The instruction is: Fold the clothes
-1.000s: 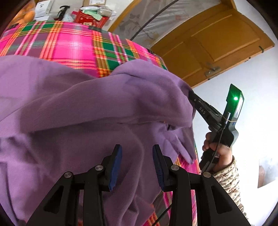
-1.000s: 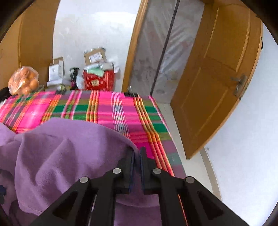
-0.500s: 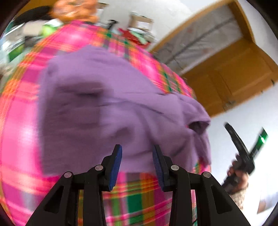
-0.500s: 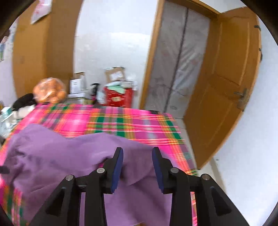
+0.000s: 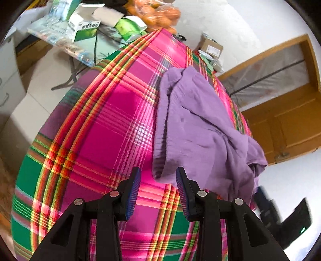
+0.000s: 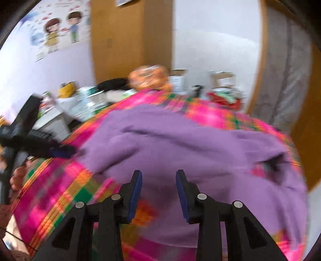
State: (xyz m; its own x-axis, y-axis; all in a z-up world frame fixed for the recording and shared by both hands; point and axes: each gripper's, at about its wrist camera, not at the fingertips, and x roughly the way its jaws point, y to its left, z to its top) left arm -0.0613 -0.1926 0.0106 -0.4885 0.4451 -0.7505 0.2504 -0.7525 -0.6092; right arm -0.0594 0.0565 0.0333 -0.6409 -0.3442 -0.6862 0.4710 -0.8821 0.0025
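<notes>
A purple garment [image 5: 198,128] lies rumpled on the pink and green plaid tablecloth [image 5: 104,128], along the table's right side in the left wrist view. My left gripper [image 5: 157,188] is open, its blue pads just short of the garment's near corner, holding nothing. In the blurred right wrist view the same purple garment [image 6: 180,144] spreads across the cloth, and my right gripper [image 6: 158,188] is open above its near edge with nothing between its fingers. The left gripper's tips [image 6: 60,150] show at the left, beside the garment's corner.
A side table [image 5: 66,38] with boxes and packets stands beyond the far left edge of the plaid table. A bag of oranges [image 5: 158,14] and cartons sit at the far end. A wooden door [image 5: 284,120] is on the right. A hand [image 6: 18,176] shows at the left.
The right gripper was shut on the garment one second ago and has since opened and let it go. Both grippers pulled back and swung left; the garment dropped onto the tablecloth.
</notes>
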